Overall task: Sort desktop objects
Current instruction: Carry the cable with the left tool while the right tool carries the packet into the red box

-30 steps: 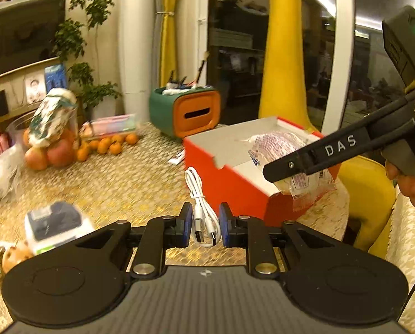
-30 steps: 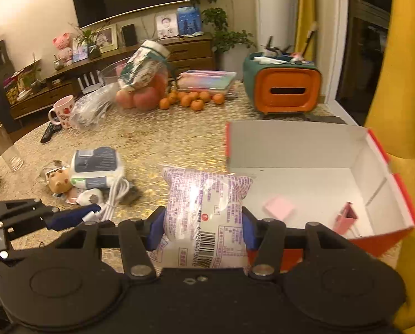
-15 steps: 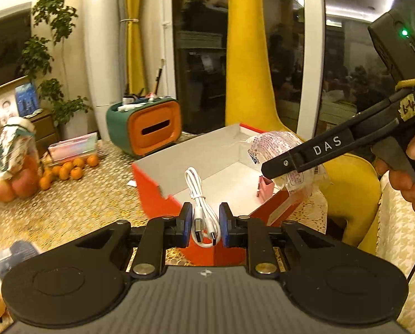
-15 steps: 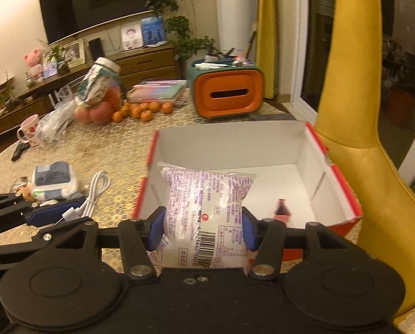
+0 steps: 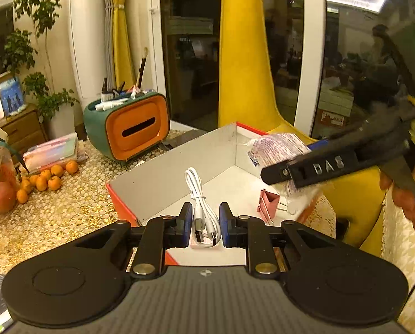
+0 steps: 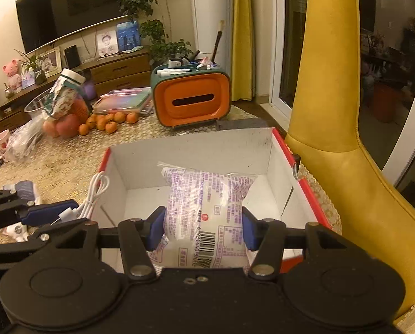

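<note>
Left tool (image 5: 206,229) clamped on a coiled white USB cable (image 5: 199,194), held over the near edge of the red-sided white box (image 5: 163,178). Right tool (image 6: 203,229) grips a plastic snack packet (image 6: 207,203) by its sides, above the box interior (image 6: 140,203). A second ago both tools were short of the box, over the tabletop (image 5: 54,214); now the box fills each view and the wipes pack has slid to the frame edge. Grips unchanged. Left view alone shows a pink binder clip (image 5: 268,204) on the box floor, a pink item under the cable plugs, and a hand (image 5: 410,197) on the right tool. Right view alone shows the packet's barcode, TV, mug (image 6: 0,144). Orange-fronted organizer (image 6: 192,100) and oranges (image 6: 107,121) behind the box.
</note>
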`<state>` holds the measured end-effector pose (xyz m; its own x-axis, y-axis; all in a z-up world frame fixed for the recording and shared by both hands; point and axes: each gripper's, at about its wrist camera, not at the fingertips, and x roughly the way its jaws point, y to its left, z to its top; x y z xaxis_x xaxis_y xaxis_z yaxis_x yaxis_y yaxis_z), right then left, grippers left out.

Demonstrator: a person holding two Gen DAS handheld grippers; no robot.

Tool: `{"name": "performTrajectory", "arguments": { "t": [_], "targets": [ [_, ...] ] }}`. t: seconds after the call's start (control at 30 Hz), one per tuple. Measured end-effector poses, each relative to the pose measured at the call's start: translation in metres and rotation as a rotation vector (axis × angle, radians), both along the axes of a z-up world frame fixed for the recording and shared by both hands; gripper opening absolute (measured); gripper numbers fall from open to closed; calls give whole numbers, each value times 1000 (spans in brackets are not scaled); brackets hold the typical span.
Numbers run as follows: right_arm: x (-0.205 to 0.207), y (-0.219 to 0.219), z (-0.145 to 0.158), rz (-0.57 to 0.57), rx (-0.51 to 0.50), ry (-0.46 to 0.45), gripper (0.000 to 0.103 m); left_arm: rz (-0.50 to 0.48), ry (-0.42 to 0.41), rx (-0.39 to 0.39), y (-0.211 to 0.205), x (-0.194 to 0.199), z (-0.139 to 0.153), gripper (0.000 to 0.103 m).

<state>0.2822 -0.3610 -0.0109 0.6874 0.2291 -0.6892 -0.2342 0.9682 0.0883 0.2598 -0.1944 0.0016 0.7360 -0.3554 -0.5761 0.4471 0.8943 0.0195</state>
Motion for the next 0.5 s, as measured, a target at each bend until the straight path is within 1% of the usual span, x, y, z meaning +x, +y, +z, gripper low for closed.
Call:
{"name": "performTrajectory", "arguments": {
  "t": [0.17, 0.33, 0.4, 0.5],
  "targets": [
    [9, 5, -9, 9, -17, 1, 54, 14, 65, -16, 0, 32, -5, 19],
    [16, 8, -22, 26, -32, 23, 54, 23, 114, -12, -6, 61, -13, 19],
    [19, 10, -28, 28, -41, 32, 54, 17, 130, 1, -10, 71, -19, 19],
    [23, 15, -35, 39, -60, 44, 53, 20, 176, 30, -14, 84, -33, 19]
  ]
}}
